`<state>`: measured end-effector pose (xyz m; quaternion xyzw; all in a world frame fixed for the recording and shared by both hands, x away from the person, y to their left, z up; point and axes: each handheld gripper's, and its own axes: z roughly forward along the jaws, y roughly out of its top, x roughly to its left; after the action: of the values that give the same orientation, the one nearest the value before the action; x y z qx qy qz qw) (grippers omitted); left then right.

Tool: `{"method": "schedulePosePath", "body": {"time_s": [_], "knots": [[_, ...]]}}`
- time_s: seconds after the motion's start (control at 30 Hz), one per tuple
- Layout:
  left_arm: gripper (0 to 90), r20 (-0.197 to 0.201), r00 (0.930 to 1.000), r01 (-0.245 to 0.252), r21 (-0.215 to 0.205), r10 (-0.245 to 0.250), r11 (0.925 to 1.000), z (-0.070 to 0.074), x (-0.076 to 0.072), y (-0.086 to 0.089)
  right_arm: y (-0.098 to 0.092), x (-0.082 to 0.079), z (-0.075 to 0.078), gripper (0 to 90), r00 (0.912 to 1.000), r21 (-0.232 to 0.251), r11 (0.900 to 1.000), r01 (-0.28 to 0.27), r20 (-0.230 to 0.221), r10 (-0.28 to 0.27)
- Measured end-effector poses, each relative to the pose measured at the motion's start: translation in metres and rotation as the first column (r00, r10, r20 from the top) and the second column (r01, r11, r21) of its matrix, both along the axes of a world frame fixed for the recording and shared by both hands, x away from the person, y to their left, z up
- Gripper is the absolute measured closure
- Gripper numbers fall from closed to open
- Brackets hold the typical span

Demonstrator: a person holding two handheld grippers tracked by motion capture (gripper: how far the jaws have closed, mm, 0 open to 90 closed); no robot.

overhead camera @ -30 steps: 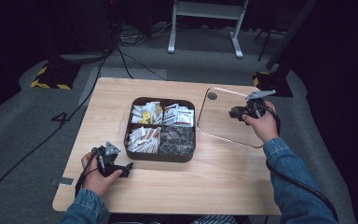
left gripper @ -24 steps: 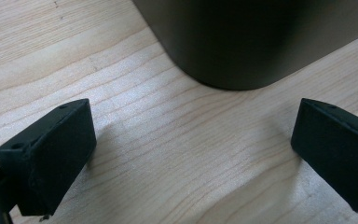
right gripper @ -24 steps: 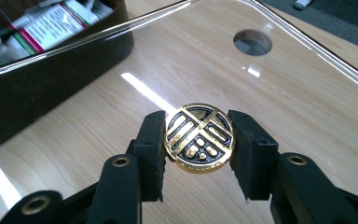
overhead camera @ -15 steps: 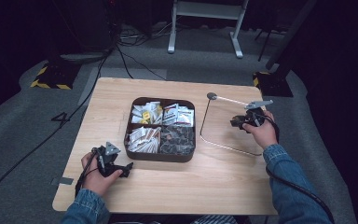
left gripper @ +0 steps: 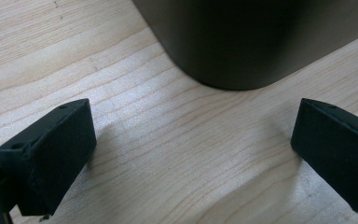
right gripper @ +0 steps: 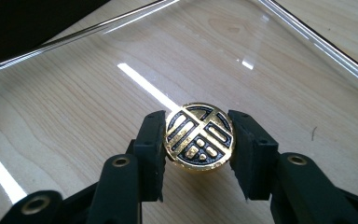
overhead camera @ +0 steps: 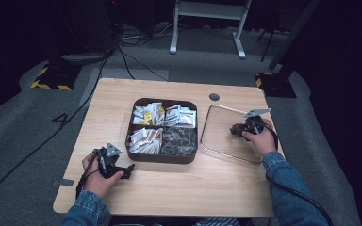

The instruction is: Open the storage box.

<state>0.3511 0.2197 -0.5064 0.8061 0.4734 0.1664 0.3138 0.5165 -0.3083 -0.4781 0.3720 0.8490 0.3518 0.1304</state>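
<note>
Lowered onto the bench since the earlier frame, the clear rigid glass lid (overhead camera: 228,136) looks fragile; right gripper (right gripper: 199,145) pinches its round black-and-gold knob (right gripper: 199,142).

box (overhead camera: 162,157) blocks centre; table (overhead camera: 179,188) front free

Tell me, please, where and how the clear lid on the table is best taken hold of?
By its round gold knob in the middle, coming from above with one jaw on each side. The clear lid is a flat, thin pane, so its edges offer little to pinch, while the knob stands up from it. The right claw is already shut on that knob this way.
</note>
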Motion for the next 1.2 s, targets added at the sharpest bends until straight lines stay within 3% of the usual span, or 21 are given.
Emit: {"method": "schedulePosePath", "body": {"time_s": [0.53,0.67,0.77,0.9,1.0,1.07,1.2], "knots": [[0.3,0.001,1.0,-0.001,0.001,0.001,1.0,0.0,0.0,0.0,0.0,-0.004,-0.011,58.2,0.9995,0.015,1.0,0.028,0.012,-0.028],[0.4,0.001,1.0,0.0,0.002,0.0,1.0,0.0,0.0,0.0,0.001,-0.007,-0.01,51.6,0.9972,0.011,0.997,0.07,0.027,-0.07],[0.9,0.005,1.0,0.001,0.002,-0.001,1.0,0.0,-0.001,0.0,0.002,-0.012,-0.005,47.2,0.9958,0.04,0.996,0.073,0.052,-0.076],[7.1,0.023,0.9997,-0.002,-0.005,0.002,1.0,0.001,-0.003,0.001,0.002,-0.022,0.004,44.0,0.9925,0.081,0.993,0.086,0.08,-0.092],[24.6,0.011,0.9999,-0.004,0.002,0.004,1.0,0.007,-0.004,0.003,0.002,-0.036,0.013,43.4,0.9878,0.079,0.992,0.101,0.111,-0.109],[25.4,0.017,0.9997,-0.02,0.012,0.02,0.9997,0.01,-0.005,0.004,0.001,-0.046,0.018,42.8,0.9872,0.114,0.989,0.092,0.12,-0.105],[25.2,0.015,0.9993,-0.034,-0.031,0.034,0.9989,0.018,-0.007,0.009,0.0,-0.07,0.019,42.2,0.9878,0.161,0.985,0.062,0.131,-0.084]]}}
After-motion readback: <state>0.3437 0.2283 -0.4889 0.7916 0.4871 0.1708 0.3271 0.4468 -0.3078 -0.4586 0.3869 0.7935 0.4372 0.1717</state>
